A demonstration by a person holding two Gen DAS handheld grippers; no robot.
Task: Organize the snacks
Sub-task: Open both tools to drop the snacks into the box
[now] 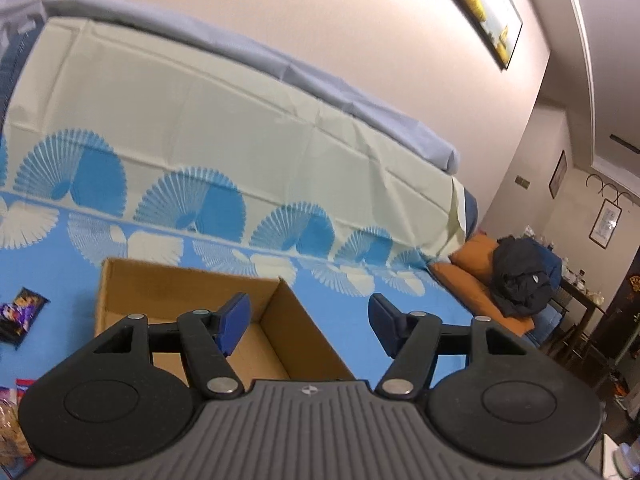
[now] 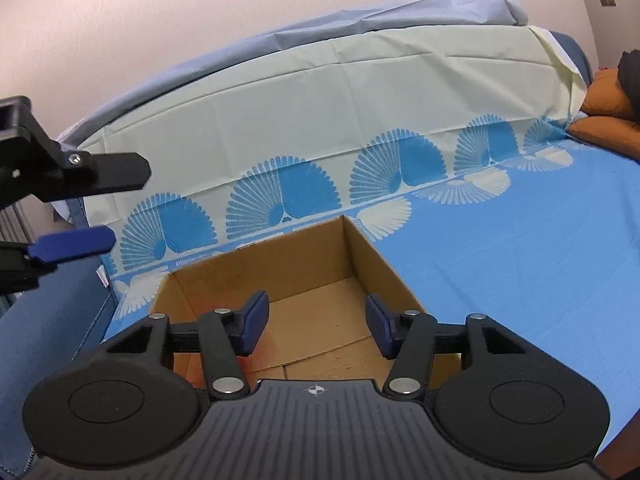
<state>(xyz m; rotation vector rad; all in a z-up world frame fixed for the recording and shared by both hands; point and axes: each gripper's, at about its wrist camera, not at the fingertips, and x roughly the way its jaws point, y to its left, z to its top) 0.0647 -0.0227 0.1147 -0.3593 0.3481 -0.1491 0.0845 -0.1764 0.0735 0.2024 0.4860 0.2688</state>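
Observation:
An open cardboard box [image 1: 192, 292] [image 2: 384, 264] stands on a blue cloth with fan patterns. Its inside shows bare cardboard where I can see it. My left gripper [image 1: 308, 322] hovers above the box's right side, open, with nothing between its blue pads. My right gripper [image 2: 318, 320] hangs over the box's near end, open and empty as well. In the right wrist view, the left gripper's blue finger [image 2: 74, 245] juts in from the left edge. A dark purple snack packet [image 1: 20, 316] lies on the cloth left of the box. More packets [image 1: 14, 416] sit at the lower left edge.
The cloth drapes up over a sofa back [image 1: 240, 128] behind the box, with a grey-blue sheet [image 2: 400, 14] on top. Orange cushions [image 1: 476, 264] and a dark jacket [image 1: 520, 280] lie at the far right. A pink wall rises behind.

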